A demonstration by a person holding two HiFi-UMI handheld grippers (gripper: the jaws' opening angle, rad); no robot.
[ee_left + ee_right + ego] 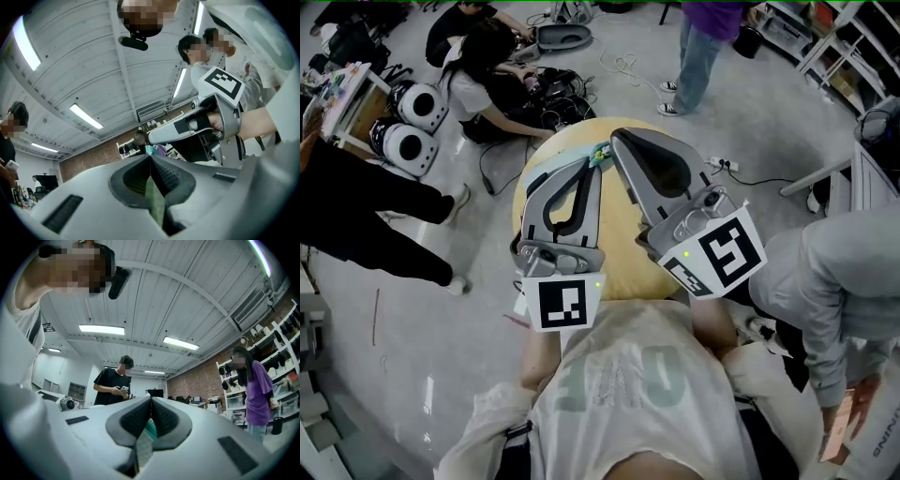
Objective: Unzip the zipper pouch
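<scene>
Teal-green fabric is all that shows of the zipper pouch [600, 155]: a small scrap btwn the two gripper tips, held up in the air over the far part of the round, pale-yellow table [623, 267]. The left gripper [592, 164] reaches it from the near left and the right gripper [617, 141] from the near right. Their tips almost meet, w/ the pouch pinched at that spot.

In the left gripper view the jaws are pressed together on a thin fold of green fabric, which runs down btwn the ribbed pads [166, 176] toward the camera. The right gripper's tip sits just beyond it, at the same bit of pouch. In the right gripper view the jaws are likewise closed tight, w/ a teal piece and a strip of grey-green fabric clamped btwn the pads [164, 416]. Can't tell if that piece is the zip pull, nor how far the zip is undone.

Each gripper carries a marker cube at its near end: the left one [562, 302] and the right one [727, 251].

Grey floor all round. At far left a person [483, 80] crouches by a tangle of black cables, w/ two white rounded devices [408, 131] beside them. Another person in jeans [698, 56] stands at the far side. A power strip [722, 165] lies just right of the table.
</scene>
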